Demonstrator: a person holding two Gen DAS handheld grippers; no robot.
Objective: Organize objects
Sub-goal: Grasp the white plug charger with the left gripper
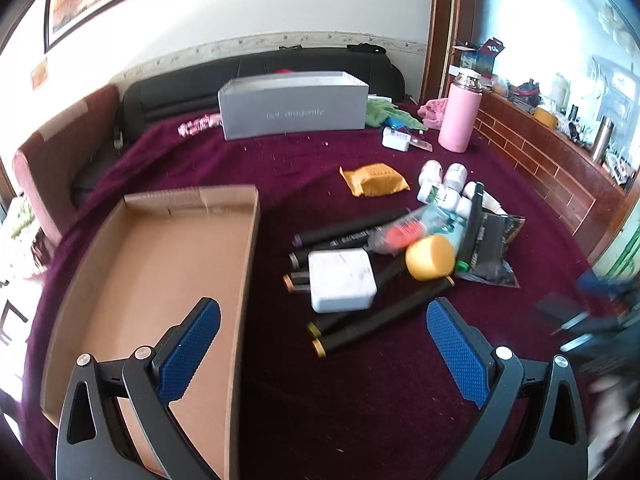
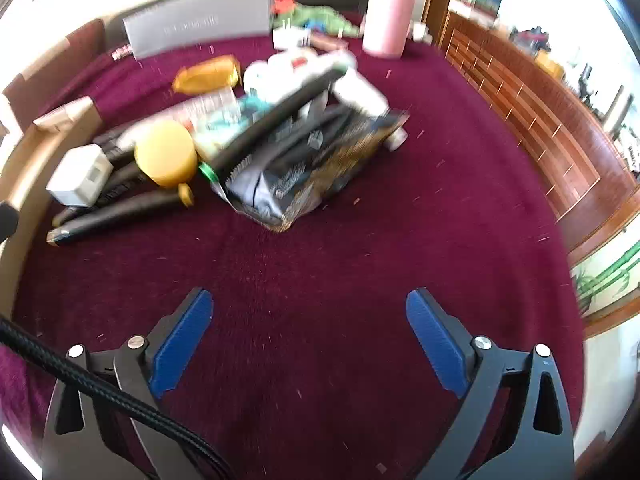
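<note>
A pile of objects lies on the purple cloth: a white charger block (image 1: pixel 342 280), a yellow round lid (image 1: pixel 430 258), several black markers (image 1: pixel 380 320), a dark foil packet (image 1: pixel 490 248), small white bottles (image 1: pixel 444 188) and an orange pouch (image 1: pixel 374 180). An empty cardboard tray (image 1: pixel 148 280) lies left of the pile. My left gripper (image 1: pixel 324 344) is open and empty, over the tray's right wall and the cloth, short of the markers. My right gripper (image 2: pixel 310 332) is open and empty above bare cloth, short of the foil packet (image 2: pixel 304 172). The charger (image 2: pixel 80 180) and lid (image 2: pixel 166 154) show there too.
A grey box (image 1: pixel 294 110) stands at the back with a pink flask (image 1: pixel 460 116), a white plug (image 1: pixel 396 138) and green cloth (image 1: pixel 384 114) to its right. A wooden cabinet edge (image 1: pixel 552 176) borders the right side. A braided cable (image 2: pixel 100 388) crosses the right gripper's left finger.
</note>
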